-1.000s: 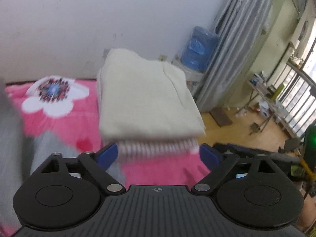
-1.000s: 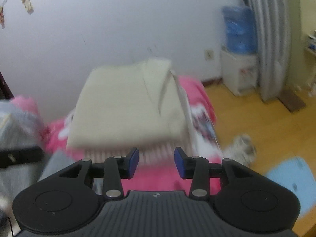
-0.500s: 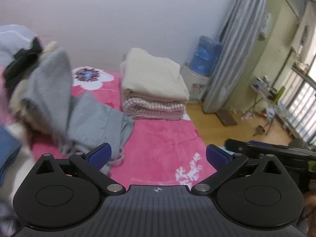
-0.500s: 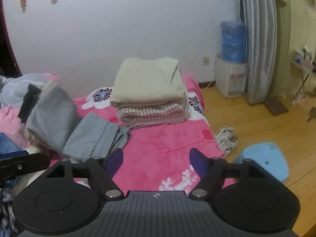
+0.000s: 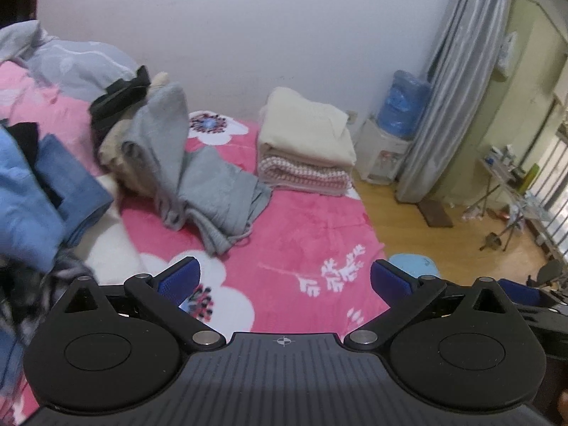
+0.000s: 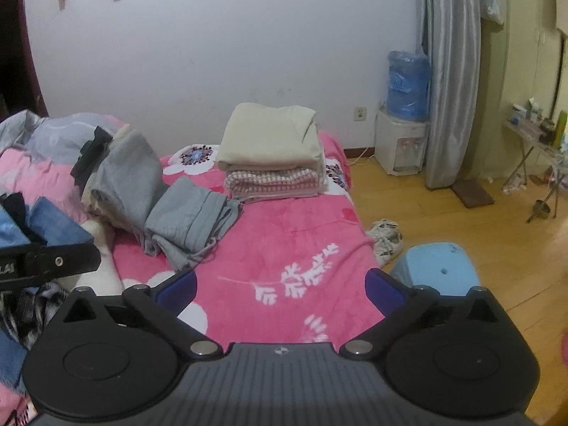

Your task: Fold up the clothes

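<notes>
A folded cream garment (image 5: pixel 305 129) (image 6: pixel 269 136) lies on top of a folded pink-and-white striped one (image 5: pixel 305 174) (image 6: pixel 273 181) at the far corner of the pink flowered bed (image 5: pixel 301 234) (image 6: pixel 284 234). A rumpled grey garment (image 5: pixel 198 184) (image 6: pixel 177 206) sprawls left of the stack. Blue clothes (image 5: pixel 39 191) (image 6: pixel 49 227) pile up at the left. My left gripper (image 5: pixel 284 277) is open and empty, well back from the stack. My right gripper (image 6: pixel 280 284) has its jaws opening, with nothing between them.
A water dispenser (image 6: pixel 404 120) and grey curtain (image 6: pixel 451 78) stand by the far wall. A light blue stool (image 6: pixel 436 266) and a pale rag (image 6: pixel 387 238) sit on the wooden floor beside the bed. A cluttered folding table (image 6: pixel 539 135) is at the right.
Both grippers pulled back and up from the cream stack, which now sits far off. The right jaws spread from narrow to wide; the left widened slightly.
</notes>
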`<state>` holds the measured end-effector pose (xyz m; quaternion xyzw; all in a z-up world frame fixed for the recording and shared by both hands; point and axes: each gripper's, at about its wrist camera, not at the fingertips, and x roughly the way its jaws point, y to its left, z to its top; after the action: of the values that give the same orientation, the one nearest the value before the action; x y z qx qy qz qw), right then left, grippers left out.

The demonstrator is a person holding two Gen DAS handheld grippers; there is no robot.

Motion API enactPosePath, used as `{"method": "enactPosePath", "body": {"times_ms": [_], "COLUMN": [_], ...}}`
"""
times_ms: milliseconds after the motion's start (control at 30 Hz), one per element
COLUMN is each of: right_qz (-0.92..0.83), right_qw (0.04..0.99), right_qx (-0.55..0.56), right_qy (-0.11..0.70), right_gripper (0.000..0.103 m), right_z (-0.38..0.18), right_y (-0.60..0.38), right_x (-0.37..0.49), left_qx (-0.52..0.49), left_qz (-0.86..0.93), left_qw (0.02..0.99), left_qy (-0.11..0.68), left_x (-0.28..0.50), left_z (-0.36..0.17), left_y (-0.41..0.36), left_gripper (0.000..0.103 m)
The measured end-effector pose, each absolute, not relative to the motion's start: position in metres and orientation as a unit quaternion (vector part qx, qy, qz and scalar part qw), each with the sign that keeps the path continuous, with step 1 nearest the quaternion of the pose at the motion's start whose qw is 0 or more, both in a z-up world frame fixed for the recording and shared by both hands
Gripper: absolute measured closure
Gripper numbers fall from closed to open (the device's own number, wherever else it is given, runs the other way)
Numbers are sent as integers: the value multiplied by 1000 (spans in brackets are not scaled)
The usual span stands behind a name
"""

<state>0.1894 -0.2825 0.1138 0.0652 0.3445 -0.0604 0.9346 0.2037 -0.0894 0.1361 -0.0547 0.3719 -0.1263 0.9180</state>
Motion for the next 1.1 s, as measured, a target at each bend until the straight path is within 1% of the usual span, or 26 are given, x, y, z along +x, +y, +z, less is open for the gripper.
{"method": "enactPosePath", "body": {"times_ms": [200, 567, 733, 1100], "right_qz": [-64, -123, -135, -129], "right_qw": [945, 933, 933, 935], "right_qx": [34, 86, 75, 50], "right_qy": [320, 327, 325, 325], "right_gripper": [0, 0, 0, 0], "right_z": [128, 127, 126, 121], "right_y": [-273, -294, -302, -289], "right_x": [160, 143, 141, 157], "left_qx": [-31, 14, 35, 4], "left_qz": [-98, -129, -123, -77], "left_qw": [923, 933, 941, 938], "left_qy": [369, 336, 314, 339], "left_x": [182, 176, 173, 184], "left_z": [147, 152, 156, 153], "left_y": [-99, -133, -141, -126], "left_gripper": [0, 0, 0, 0]}}
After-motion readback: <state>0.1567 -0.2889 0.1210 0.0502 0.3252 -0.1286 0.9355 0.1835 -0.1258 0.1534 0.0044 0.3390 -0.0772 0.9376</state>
